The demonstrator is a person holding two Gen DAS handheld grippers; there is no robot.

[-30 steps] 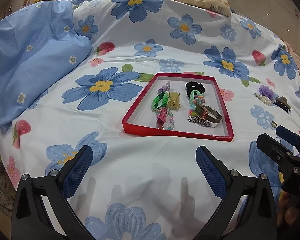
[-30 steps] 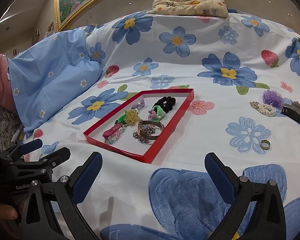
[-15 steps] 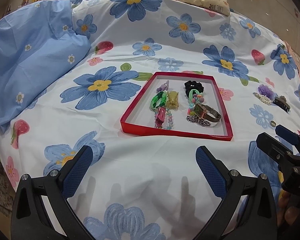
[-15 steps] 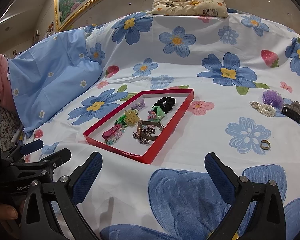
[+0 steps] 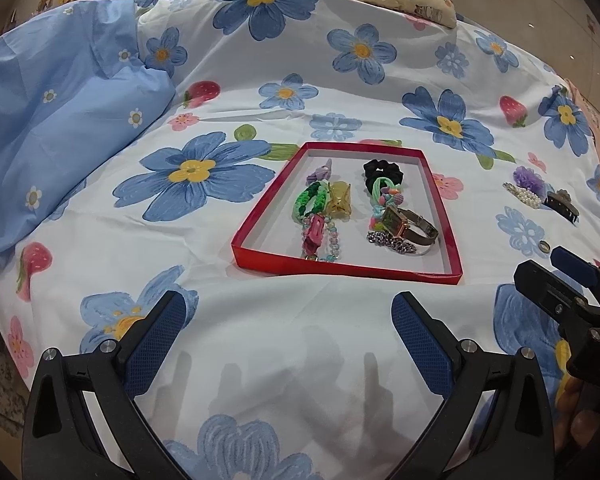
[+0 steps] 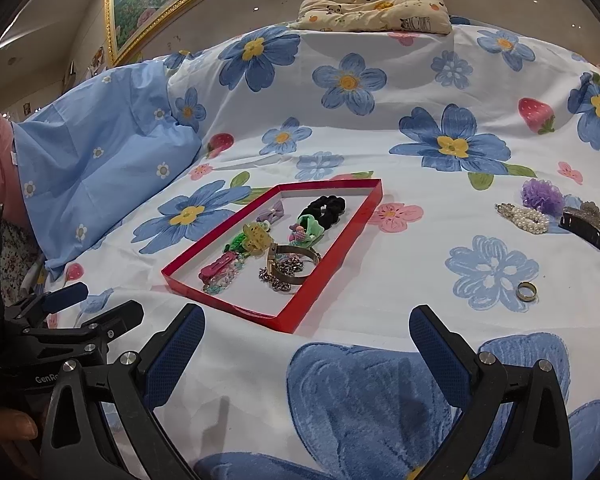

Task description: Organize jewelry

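Note:
A red tray (image 5: 444, 200) (image 6: 332, 264) lies on the flowered bedsheet and holds several pieces: a watch (image 5: 410, 226), a black scrunchie (image 5: 382, 170), hair ties and bead bracelets. To its right on the sheet lie a gold ring (image 6: 527, 291) (image 5: 544, 246), a pearl clip (image 6: 524, 218), a purple flower clip (image 6: 542, 196) and a dark claw clip (image 6: 586, 222). My left gripper (image 5: 288, 340) is open and empty, in front of the tray. My right gripper (image 6: 306, 350) is open and empty, in front of the tray's near right corner.
A light blue pillow (image 5: 60, 120) (image 6: 100, 168) lies at the left. A small patterned cushion (image 6: 374, 8) sits at the far end of the bed. The right gripper's body (image 5: 572, 308) shows at the left wrist view's right edge.
The left wrist view has shifted slightly; the tray sits a little higher and further left in it. The right wrist view is nearly unchanged. Both grippers stay open.

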